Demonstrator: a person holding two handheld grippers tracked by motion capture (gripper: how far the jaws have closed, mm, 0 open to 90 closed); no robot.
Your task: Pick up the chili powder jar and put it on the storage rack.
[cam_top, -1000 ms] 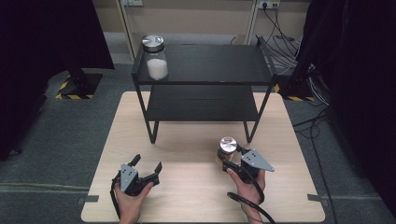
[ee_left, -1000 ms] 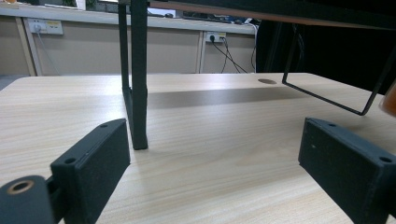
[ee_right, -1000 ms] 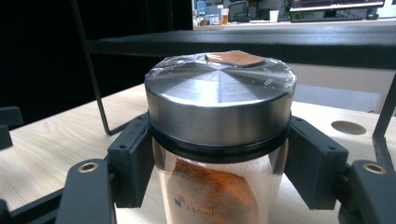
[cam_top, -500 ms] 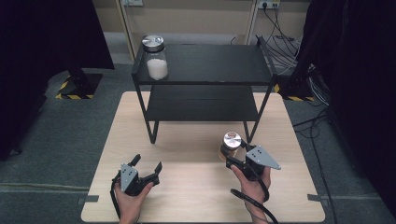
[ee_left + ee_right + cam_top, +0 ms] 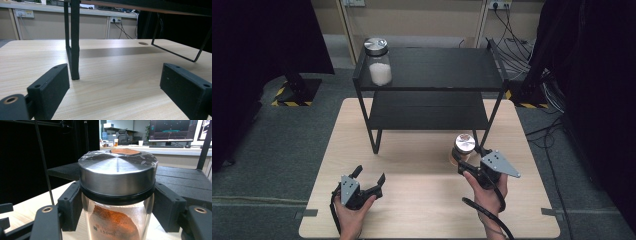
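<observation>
A glass jar [image 5: 463, 145] with a steel lid and red-brown powder hangs a little above the table, in front of the black rack's right front leg. My right gripper [image 5: 465, 159] is shut on it. In the right gripper view the pads [image 5: 70, 206] press the jar [image 5: 117, 180] from both sides just under the lid. My left gripper [image 5: 370, 175] rests low at the table's near left, open with nothing between its fingers. In the left gripper view the left gripper [image 5: 112, 90] faces the rack's left front leg [image 5: 74, 50]. A second jar [image 5: 378, 62] with white powder stands on the top shelf's left end.
The black two-shelf rack [image 5: 437, 70] stands on the far half of the wooden table [image 5: 422, 210]. Its lower shelf [image 5: 427, 112] is bare. Cables and wall sockets lie on the floor behind, and dark curtains hang at both sides.
My right gripper has risen with the red-brown powder jar, which now hangs higher and slightly nearer the rack. The left gripper has stayed still.
</observation>
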